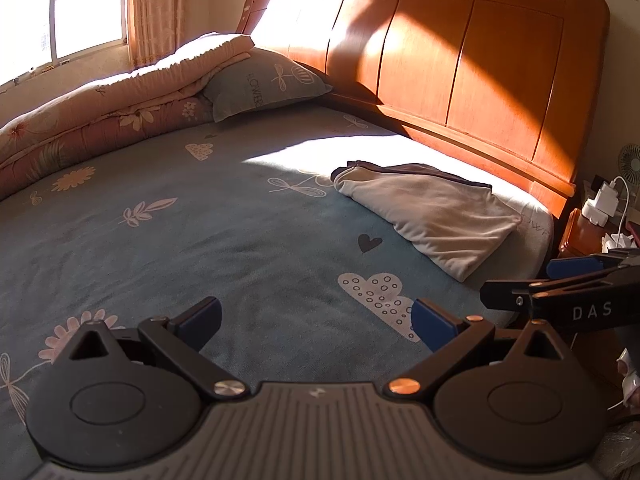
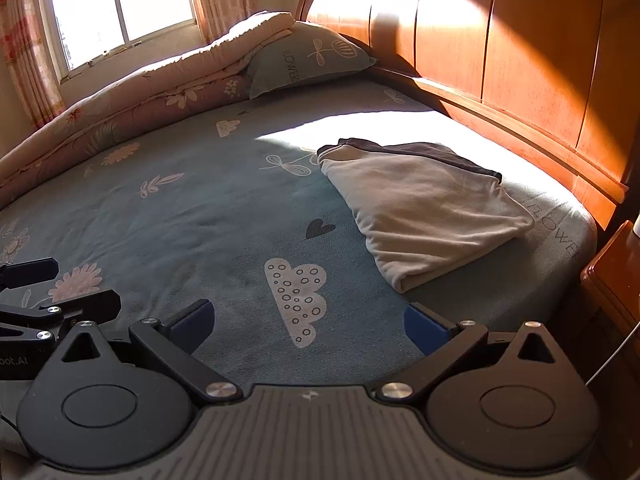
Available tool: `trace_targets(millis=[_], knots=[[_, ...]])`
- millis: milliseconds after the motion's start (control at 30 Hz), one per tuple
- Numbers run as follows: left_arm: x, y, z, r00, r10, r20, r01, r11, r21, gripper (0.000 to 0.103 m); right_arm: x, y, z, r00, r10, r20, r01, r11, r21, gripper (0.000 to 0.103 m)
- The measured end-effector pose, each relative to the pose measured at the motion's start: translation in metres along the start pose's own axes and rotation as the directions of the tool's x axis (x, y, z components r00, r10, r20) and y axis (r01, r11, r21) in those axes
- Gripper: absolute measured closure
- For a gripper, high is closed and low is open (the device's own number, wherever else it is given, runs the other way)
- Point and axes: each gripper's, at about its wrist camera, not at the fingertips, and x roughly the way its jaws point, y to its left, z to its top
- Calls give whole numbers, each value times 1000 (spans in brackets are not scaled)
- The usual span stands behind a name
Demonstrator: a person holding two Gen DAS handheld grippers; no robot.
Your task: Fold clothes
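Observation:
A pale beige garment with a dark trim [image 1: 436, 210] [image 2: 430, 204] lies folded into a flat packet on the blue patterned bedsheet [image 1: 224, 220] [image 2: 208, 216], near the headboard on the right. My left gripper [image 1: 316, 322] is open with nothing between its blue pads, well short of the garment. My right gripper [image 2: 310, 320] is also open and holds nothing, its fingers short of the garment's near corner. Each gripper shows at the edge of the other's view: the right gripper [image 1: 560, 280] at right, the left gripper [image 2: 44, 284] at left.
A rolled floral quilt [image 1: 100, 112] [image 2: 132, 96] runs along the bed's far left side, beside a blue pillow [image 1: 260, 80] [image 2: 308, 58]. A wooden headboard [image 1: 460, 68] [image 2: 520, 48] stands behind. A nightstand [image 1: 592, 232] with chargers and a small fan sits at right. The window [image 2: 120, 4] is at back left.

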Motion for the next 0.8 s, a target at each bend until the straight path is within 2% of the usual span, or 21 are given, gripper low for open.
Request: trace_targets(millis=[800], knots=[[7,-1,-1,999,22,-33,-22,1000,5,2,3,0,1,1000,5,-9,-5,1000,-10,0]])
